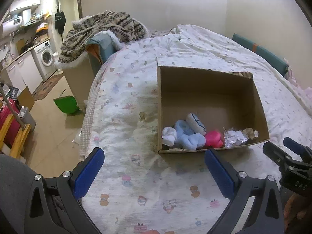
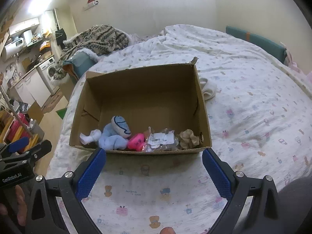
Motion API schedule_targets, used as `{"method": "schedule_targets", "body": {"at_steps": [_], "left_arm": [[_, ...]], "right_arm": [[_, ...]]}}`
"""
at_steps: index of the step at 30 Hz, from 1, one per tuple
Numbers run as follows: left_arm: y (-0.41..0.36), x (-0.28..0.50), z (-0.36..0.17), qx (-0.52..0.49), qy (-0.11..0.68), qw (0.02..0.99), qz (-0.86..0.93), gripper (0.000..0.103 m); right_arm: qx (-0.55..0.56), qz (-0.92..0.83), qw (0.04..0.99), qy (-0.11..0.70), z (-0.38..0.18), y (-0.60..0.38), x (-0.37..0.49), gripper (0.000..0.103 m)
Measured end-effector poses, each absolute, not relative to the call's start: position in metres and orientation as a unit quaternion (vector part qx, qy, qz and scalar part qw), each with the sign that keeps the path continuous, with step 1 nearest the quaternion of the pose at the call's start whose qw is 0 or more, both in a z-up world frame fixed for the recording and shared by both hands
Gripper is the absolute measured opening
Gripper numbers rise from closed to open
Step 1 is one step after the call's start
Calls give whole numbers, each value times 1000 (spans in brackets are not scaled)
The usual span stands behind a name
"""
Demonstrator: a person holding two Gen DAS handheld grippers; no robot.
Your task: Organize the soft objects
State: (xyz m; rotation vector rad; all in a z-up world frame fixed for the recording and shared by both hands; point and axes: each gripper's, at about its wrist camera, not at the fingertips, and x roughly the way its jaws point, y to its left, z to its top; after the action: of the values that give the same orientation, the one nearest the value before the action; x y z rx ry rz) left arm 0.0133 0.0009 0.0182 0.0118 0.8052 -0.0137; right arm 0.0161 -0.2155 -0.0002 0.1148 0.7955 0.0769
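Open brown cardboard box (image 2: 140,89) sits on the bed's cartoon-print white quilt (image 2: 253,107); everything below is placed relative to that box.

Progress, judging from the layout: mostly done. Along the box's near wall, inside, lie a small white sock bundle (image 2: 90,136), a light-blue plush toy (image 2: 112,140), a white plush piece with dark-blue outline (image 2: 121,126), a bright pink soft toy (image 2: 136,140), a clear crinkly plastic packet with a barcode label (image 2: 160,140) and a tan crumpled fuzzy item (image 2: 188,138). The far half of the box floor is bare, so there is room for more.

Left to do: one cream-white cloth bundle (image 2: 209,88) lies on the quilt just outside the box's right wall, touching or nearly touching it; cannot tell which. No other loose soft item shows on the quilt.

Grippers: left gripper (image 1: 154,170) and right gripper (image 2: 154,170) both hover over the quilt just short of the box's near wall, blue-padded fingers spread wide, nothing between them.

Clearance: the box walls are tall, and the torn back-right corner stands up. Reaching the cloth means going around the right wall, where the quilt is open. Left of the box the bed edge drops to the floor, so less margin there.
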Motion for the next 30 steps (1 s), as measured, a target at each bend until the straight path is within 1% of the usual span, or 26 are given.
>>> {"method": "schedule_targets", "body": {"at_steps": [30], "left_arm": [[-1,14,23,1,389,921,-14,103]], "right_arm": [[65,35,919,386,-2,-219,17,103]]}}
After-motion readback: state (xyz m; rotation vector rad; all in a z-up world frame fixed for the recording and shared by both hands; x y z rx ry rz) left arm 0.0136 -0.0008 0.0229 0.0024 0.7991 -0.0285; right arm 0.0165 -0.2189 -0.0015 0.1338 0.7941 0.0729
